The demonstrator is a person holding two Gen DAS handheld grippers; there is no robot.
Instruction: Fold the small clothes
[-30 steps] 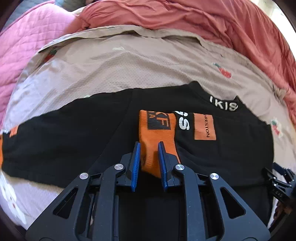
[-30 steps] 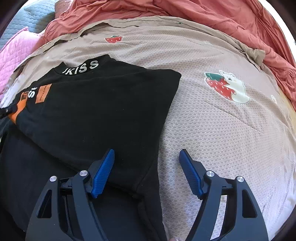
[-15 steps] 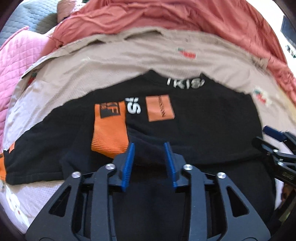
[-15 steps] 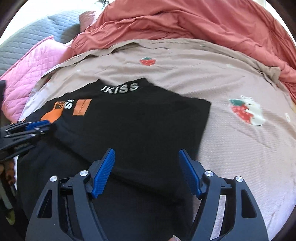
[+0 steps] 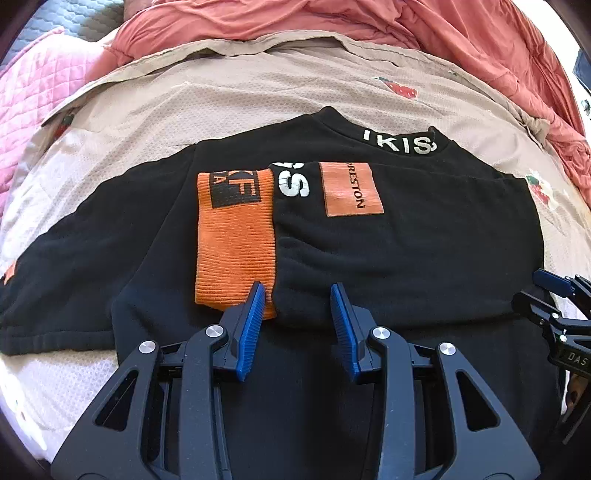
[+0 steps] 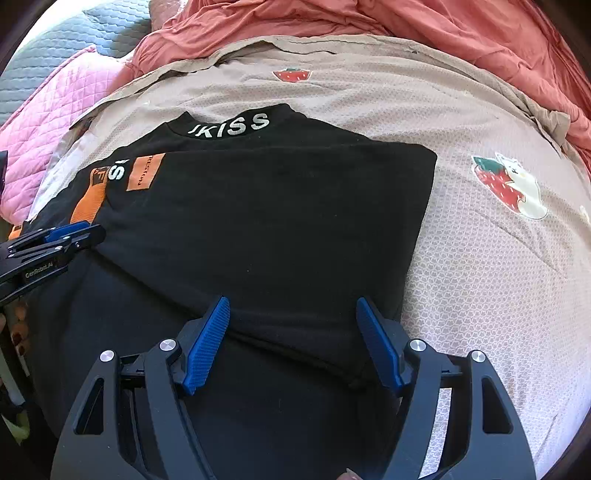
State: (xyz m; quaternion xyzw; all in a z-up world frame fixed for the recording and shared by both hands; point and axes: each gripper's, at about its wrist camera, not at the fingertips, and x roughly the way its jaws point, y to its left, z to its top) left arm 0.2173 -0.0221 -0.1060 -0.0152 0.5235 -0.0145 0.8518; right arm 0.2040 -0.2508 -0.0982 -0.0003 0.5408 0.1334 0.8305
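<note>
A black sweatshirt (image 5: 424, 251) with white collar lettering lies on the bed, its right sleeve folded across the body. The sleeve's orange cuff (image 5: 236, 240) rests on the chest beside an orange patch (image 5: 351, 190). My left gripper (image 5: 297, 325) is open and empty, just short of the cuff's near edge. My right gripper (image 6: 293, 345) is open and empty over the near edge of the folded part of the sweatshirt (image 6: 277, 229). The left gripper also shows in the right wrist view (image 6: 55, 240); the right gripper shows at the left wrist view's right edge (image 5: 554, 306).
A beige bedsheet (image 6: 480, 277) with strawberry prints covers the bed. A rumpled red blanket (image 6: 406, 22) lies along the far side. A pink quilt (image 5: 33, 110) and a grey quilt (image 6: 55, 48) lie at the far left.
My left gripper let go of the orange cuff, opened and pulled back a little. The cuff now lies on the chest. My right gripper stayed open and shifted left over the shirt.
</note>
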